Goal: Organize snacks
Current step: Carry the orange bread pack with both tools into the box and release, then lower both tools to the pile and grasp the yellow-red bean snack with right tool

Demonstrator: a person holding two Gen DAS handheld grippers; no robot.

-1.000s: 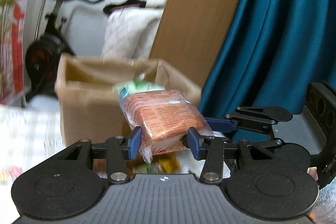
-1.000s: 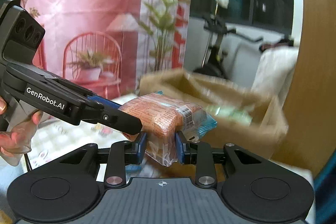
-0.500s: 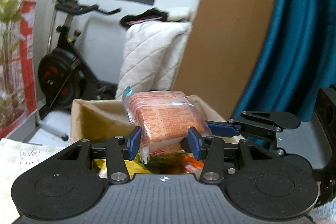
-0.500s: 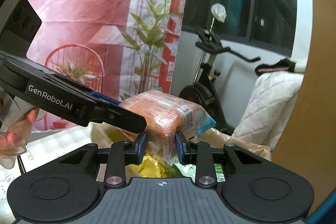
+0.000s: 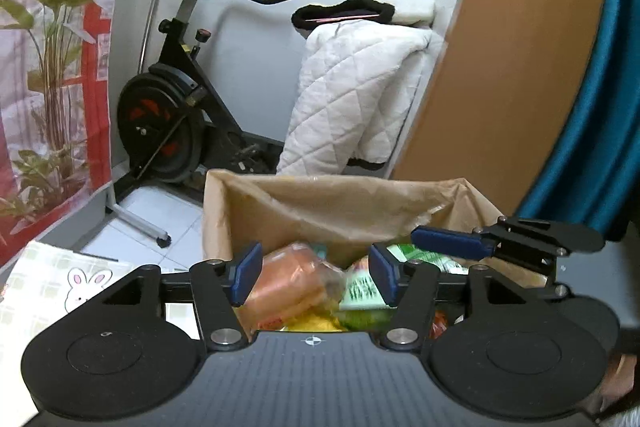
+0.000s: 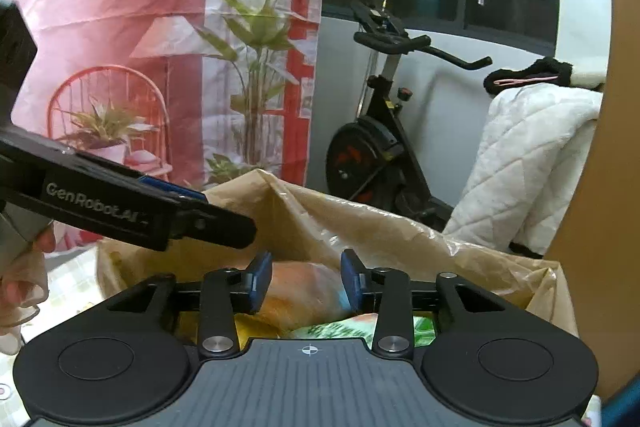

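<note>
Snacks piled inside crumpled brown paper bag, mouth gaping. Left gripper over the bag opening, blue-padded fingers spread wide, gripping nothing. Orange plastic-wrapped snack pack lying loose in the bag below and between those fingers, touching neither pad, a little blurred. Just beside it on the right, green-and-white snack packet, with a yellow wrapper peeping out underneath.

Right gripper also above the bag, fingers parted, empty. Same orange pack seen through the gap, resting on the heap, clear of both pads. Green-and-white packet low in the gap, close to the gripper body.

Left gripper's black arm with blue pad reaching in from the left edge of the right wrist view, its tip over the bag's near rim. Right gripper's blue-padded finger likewise poking in from the right of the left wrist view, above the bag.

Behind the bag: black exercise bike, white quilted blanket draped over a rack, teal curtain, red-and-white plant-print backdrop.
</note>
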